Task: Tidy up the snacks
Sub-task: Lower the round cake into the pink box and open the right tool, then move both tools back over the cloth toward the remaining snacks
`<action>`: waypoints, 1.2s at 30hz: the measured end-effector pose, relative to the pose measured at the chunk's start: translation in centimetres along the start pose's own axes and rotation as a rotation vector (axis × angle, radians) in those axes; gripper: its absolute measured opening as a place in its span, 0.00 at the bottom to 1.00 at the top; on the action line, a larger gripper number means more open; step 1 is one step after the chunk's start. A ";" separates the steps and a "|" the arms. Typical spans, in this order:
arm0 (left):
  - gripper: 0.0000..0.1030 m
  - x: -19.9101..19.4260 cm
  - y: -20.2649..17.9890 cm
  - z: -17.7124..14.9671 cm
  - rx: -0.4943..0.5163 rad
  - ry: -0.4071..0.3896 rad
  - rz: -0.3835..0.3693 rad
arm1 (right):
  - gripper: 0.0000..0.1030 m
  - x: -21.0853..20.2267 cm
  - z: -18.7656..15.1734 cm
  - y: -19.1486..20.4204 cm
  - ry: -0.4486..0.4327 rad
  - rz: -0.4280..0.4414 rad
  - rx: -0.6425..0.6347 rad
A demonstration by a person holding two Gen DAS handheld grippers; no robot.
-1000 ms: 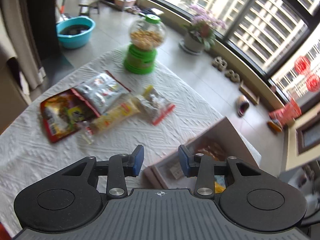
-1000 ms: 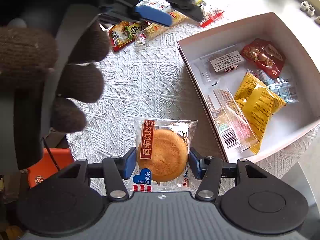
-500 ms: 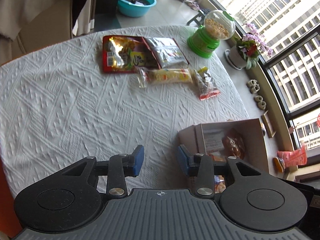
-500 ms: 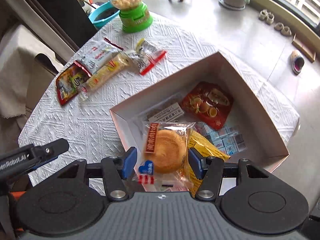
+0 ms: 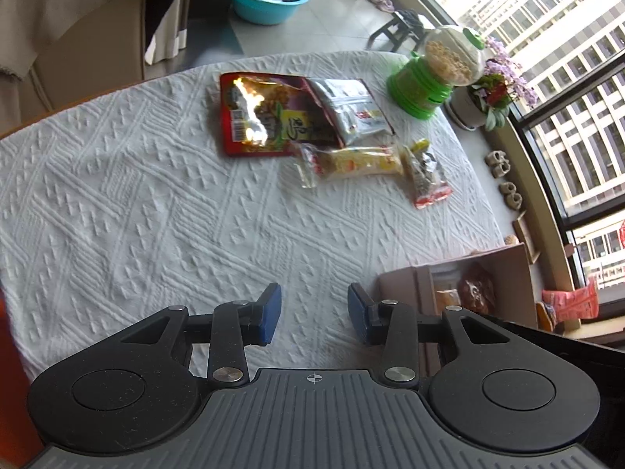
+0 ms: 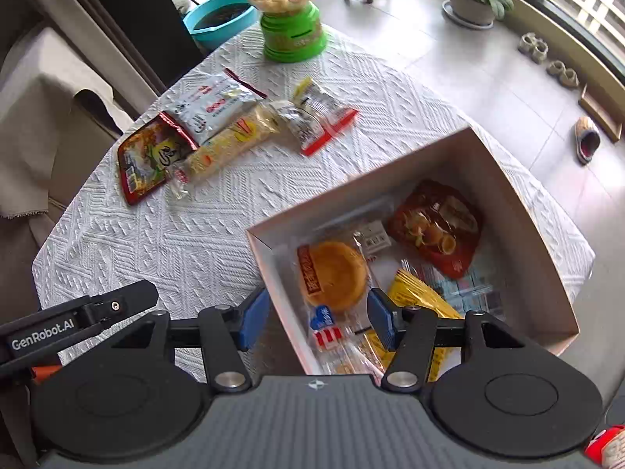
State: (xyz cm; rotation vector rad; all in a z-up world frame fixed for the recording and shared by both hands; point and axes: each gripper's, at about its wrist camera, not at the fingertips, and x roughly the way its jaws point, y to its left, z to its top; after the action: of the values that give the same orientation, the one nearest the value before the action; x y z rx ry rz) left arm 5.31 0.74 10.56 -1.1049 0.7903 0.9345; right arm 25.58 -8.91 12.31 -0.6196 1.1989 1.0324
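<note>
R gripper (image 6: 318, 318) is being held over the box (image 6: 519, 211), jaws apart, pads clear of the round cake pkt (image 6: 334, 273) lying inside by the near-left wall. L gripper (image 5: 314, 314) is being held part-open, empty, over bare tablecloth (image 5: 156, 215). Noodle-snack pkt (image 5: 351, 162) is lying ahead and slightly right of L, long axis crosswise to L's jaws; L is judged nearer.

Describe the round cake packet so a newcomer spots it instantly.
Find the open white box at the tablecloth's near edge. In its near-left corner lies the round cake packet: clear wrapper, golden-brown disc, red label strip. Its neighbours are a yellow bag and a red pouch.
</note>
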 end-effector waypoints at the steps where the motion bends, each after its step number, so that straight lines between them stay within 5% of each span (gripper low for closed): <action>1: 0.41 0.2 0.6 0.1 -0.008 0.019 0.025 | 0.55 -0.1 0.3 0.8 -0.008 0.006 -0.023; 5: 0.41 0.9 2.6 -0.5 -0.014 0.124 0.136 | 0.55 0.1 1.7 4.6 0.047 0.121 -0.138; 9: 0.39 1.1 3.3 -1.4 0.018 0.195 0.215 | 0.55 2.9 1.6 8.3 0.338 0.189 -0.274; 14: 0.39 1.3 3.5 -1.3 0.046 0.229 0.282 | 0.55 5.0 0.7 8.5 0.538 0.254 -0.274; 23: 0.39 2.2 1.2 -0.2 0.088 0.210 0.334 | 0.55 7.2 -1.4 8.1 0.648 0.434 -0.423; 31: 0.39 5.3 -1.2 1.4 0.229 0.331 0.491 | 0.55 8.1 -1.1 7.6 0.663 0.489 -0.597; 36: 0.39 6.7 -1.9 1.4 0.246 0.432 0.518 | 0.55 8.1 -0.8 7.3 0.685 0.468 -0.651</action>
State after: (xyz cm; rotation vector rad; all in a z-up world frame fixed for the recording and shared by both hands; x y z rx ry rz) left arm 9.84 3.19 5.71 -0.9075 1.5567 0.9978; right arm 18.86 -3.86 5.32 -1.3136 1.6488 1.7141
